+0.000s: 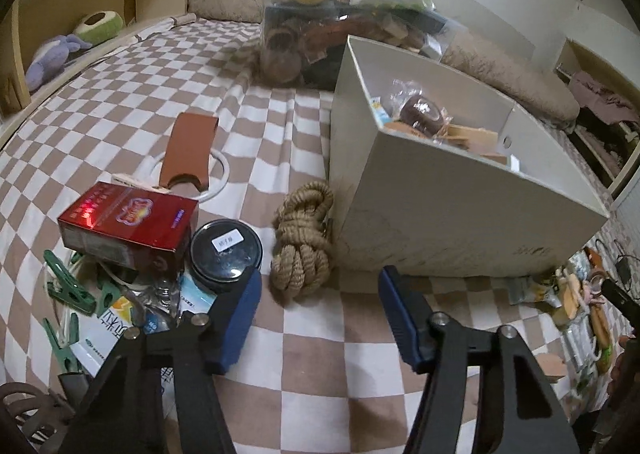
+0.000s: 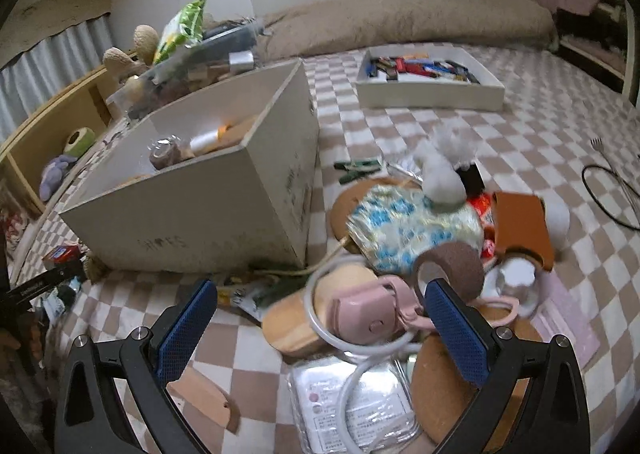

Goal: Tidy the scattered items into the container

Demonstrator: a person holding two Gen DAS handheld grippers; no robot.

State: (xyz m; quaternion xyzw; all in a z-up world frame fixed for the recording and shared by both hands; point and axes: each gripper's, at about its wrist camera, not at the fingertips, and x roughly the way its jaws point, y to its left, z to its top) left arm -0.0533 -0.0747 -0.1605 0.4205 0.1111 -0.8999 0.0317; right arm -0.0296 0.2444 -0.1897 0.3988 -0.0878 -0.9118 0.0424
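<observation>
Left gripper point(image 1: 320, 290): fingers spread wide, nothing between them; it hangs over the checkered bedspread point(image 1: 260, 126), in front of the near wall of the box.
Right gripper point(image 2: 320, 318): fingers spread wide, holding nothing; a pink device point(image 2: 372, 314) and a white ring point(image 2: 320, 330) lie in the gap below, and I cannot tell if the pads touch them.
Container: a white open box point(image 1: 448, 222) stands on the bedspread; inside it are a wrapped brown roll point(image 1: 422, 112) and some flat brown pieces.
Rope: a coil of tan rope point(image 1: 302, 234) lies just beside the near left corner of the box, between the left fingers and the box.
Left pile: a red carton point(image 1: 128, 222) rests partly on a round black lid point(image 1: 226, 250); green clips point(image 1: 70, 290) and paper packets lie near them; a brown leather sleeve point(image 1: 192, 150) lies behind the carton.
Right pile: a blue-flowered packet point(image 2: 412, 230), a brown tape roll point(image 2: 452, 266), an orange sleeve point(image 2: 520, 230), a white plush point(image 2: 442, 174) and round wooden boards point(image 2: 296, 318) lie heaped beside the box's right corner.
Far side: a shallow white tray point(image 2: 432, 98) with small items sits near the far edge, by the pillows.
</observation>
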